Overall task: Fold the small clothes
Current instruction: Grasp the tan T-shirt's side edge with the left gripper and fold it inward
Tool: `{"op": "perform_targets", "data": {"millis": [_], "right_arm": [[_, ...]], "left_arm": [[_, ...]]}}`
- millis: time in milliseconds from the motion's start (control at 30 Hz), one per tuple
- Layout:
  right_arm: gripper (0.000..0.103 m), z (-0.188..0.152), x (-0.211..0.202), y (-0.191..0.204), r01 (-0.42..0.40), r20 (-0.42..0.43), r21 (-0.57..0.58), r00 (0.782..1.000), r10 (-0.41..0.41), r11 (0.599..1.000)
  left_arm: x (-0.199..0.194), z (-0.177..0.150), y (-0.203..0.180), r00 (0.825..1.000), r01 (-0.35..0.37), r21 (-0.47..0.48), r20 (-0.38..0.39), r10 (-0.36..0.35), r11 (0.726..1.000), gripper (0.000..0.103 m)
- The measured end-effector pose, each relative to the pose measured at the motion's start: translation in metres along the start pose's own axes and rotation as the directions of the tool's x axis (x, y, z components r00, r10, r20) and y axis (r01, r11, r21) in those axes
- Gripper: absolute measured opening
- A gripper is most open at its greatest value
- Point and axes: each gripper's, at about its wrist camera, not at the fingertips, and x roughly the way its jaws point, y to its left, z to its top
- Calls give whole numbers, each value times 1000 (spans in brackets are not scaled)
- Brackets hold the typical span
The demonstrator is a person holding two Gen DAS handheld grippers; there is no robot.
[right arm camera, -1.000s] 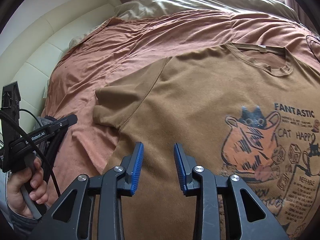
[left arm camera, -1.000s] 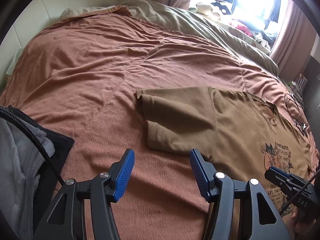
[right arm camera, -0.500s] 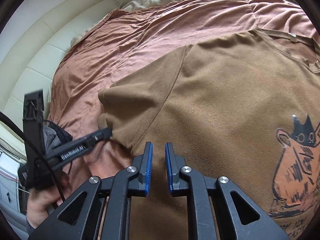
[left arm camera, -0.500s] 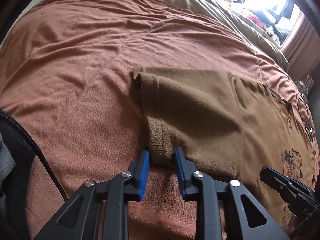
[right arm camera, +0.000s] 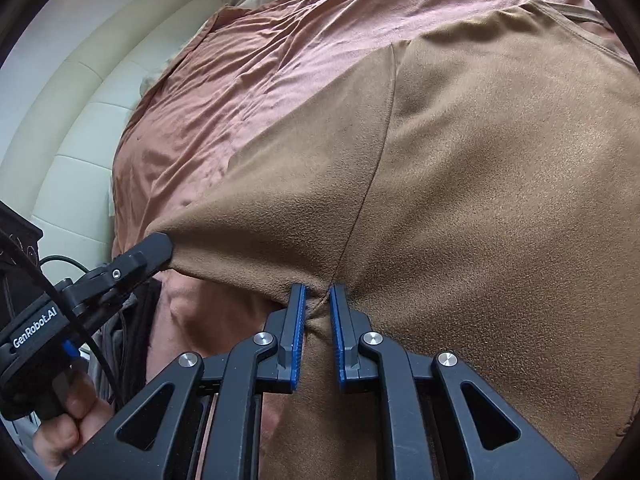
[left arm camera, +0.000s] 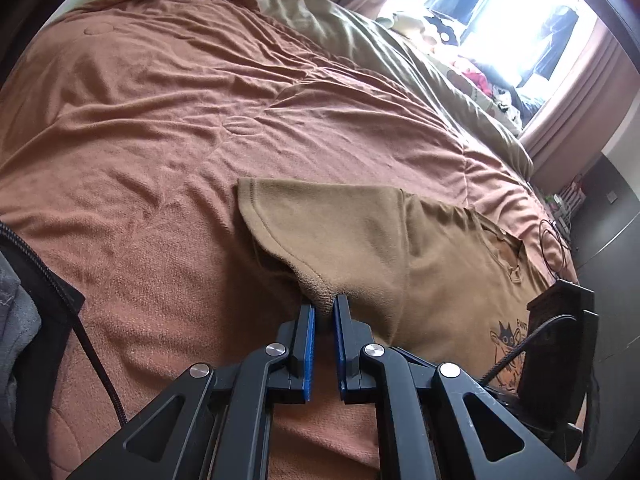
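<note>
- Left wrist view: the left gripper (left arm camera: 323,312) has its blue-padded jaws nearly shut, pinching the hem corner of the sleeve of the tan-brown cotton T-shirt with the cartoon cat print (left arm camera: 420,264). The shirt lies face up on the rust-orange fleece bedspread (left arm camera: 160,140), running from centre towards 4 o'clock.
- Same view: an olive-beige duvet (left arm camera: 380,48) is bunched at 1 o'clock below the bright window (left arm camera: 500,8). A black braided cable (left arm camera: 84,328) hangs at 8 o'clock beside grey and black cloth (left arm camera: 24,332), and a loose black wire (left arm camera: 554,240) lies at 3 o'clock, clear of the sleeve.
- Right wrist view: the right gripper (right arm camera: 318,300) is likewise almost closed, gripping a tuck of shirt fabric at the underarm seam, as far as the bunched cloth lets me tell. At 9 o'clock, the other tool's tip holds the sleeve end taut, a hand (right arm camera: 60,420) below it.
- Same view: a cream padded headboard (right arm camera: 80,92) curves at 10 o'clock.
- My reading: this is the sleeve fold just starting. Next, both grips should lift together and carry the sleeve inward over the chest, keeping the cable clear.
</note>
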Motion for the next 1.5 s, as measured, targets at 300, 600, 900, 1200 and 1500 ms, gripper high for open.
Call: {"op": "perform_targets", "data": {"millis": [300, 600, 900, 1200, 1500], "right_arm": [[62, -6, -58, -18, -6, 90, 42, 996, 3, 999], [64, -32, -116, -48, 6, 166, 142, 986, -30, 990], [64, -45, -137, -50, -4, 187, 166, 982, -28, 986], [64, -39, -128, -52, 12, 170, 140, 985, -36, 990], [64, -29, -114, -54, 27, 160, 124, 986, -47, 992]], "left_arm": [[-15, 5, -34, 998, 57, 53, 10, -58, 997, 9], [-5, -11, -73, 994, 104, 101, -38, -101, 989, 9], [-2, -30, -102, 982, 175, 176, -104, -159, 969, 42], [9, -9, -52, 999, 0, 46, -48, 2, 999, 42], [43, 6, -12, 995, -89, -10, -36, 88, 996, 42]]}}
